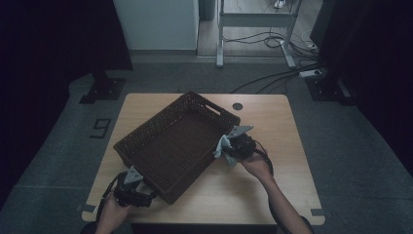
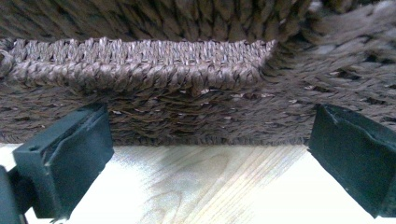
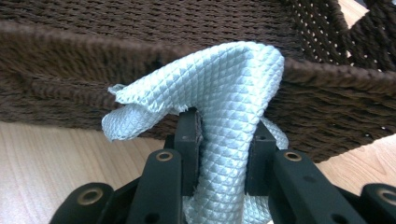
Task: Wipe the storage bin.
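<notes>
Pale wood formed the top of the desk [image 1: 272,190], which stood on grey carpet with dark drapes at either side. On it, set at a slant, sat a large brown woven basket [image 1: 175,141], rectangular, with a cut-out handle in its far wall; what showed of its inside looked empty.

A person's forearms came in from the near edge, each hand carrying a gripper. The left gripper [image 1: 132,183] waited at the basket's near corner. In the left gripper view its jaws stood wide apart with nothing between them, facing the woven wall just ahead and not touching it.

The right gripper [image 1: 233,146] was at the basket's right-hand wall. Its jaws were clamped on a pale blue quilted cloth [image 3: 219,121], bunched into a fold that rose above them and flopped over. In the right gripper view the cloth hung level with the basket's rim, on the outer side of it, above the desk and not yet over the inside.

The step in hand seemed to be carrying the cloth to the basket. The next move would likely call for lifting it clear of the rim, bringing it over the open inside, then parting the jaws to let it drop, minding that the trailing corner did not snag on the weave.
</notes>
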Motion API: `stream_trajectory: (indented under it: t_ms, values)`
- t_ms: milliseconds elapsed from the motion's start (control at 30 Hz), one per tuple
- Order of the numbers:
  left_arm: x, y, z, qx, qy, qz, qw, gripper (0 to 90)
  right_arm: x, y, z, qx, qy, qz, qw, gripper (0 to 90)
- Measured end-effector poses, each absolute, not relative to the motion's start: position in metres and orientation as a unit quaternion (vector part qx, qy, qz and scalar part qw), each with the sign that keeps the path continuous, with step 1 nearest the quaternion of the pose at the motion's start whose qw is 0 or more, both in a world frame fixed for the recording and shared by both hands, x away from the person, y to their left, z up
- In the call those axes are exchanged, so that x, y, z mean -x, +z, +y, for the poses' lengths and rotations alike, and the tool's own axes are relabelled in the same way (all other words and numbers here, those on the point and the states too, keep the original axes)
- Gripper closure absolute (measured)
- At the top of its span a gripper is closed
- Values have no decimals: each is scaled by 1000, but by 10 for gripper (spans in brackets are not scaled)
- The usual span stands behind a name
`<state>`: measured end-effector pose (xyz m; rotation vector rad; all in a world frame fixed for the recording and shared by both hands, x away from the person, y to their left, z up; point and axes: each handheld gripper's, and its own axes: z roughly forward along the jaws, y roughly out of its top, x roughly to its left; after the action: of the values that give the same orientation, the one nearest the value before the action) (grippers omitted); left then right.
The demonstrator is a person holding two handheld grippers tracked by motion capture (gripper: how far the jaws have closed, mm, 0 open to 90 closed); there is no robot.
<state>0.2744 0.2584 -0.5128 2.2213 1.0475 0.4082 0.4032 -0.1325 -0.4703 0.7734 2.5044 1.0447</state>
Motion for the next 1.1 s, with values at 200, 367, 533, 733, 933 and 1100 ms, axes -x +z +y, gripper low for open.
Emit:
stream_trajectory:
  t_ms: [200,367,533,733,933,1100]
  values:
    - [-274,-513,258,-845,154,399,321,0,-397,-470,-129,-263,370,878,150,708]
    - [-274,-513,258,-845,154,399,321,0,-390,-469,-123,-253,373,881,146,708]
    - [-274,-513,258,-845,154,399,321,0,-384,-470,-119,-249,374,881,145,707]
    - [-274,-513,258,-845,154,399,321,0,-377,-471,-113,-240,378,884,137,707]
    - [-274,-513,258,-845,154,399,321,0,-370,-470,-106,-228,382,887,127,708]
    - [-274,-513,258,-845,154,399,321,0,-364,-470,-99,-217,384,889,124,708]
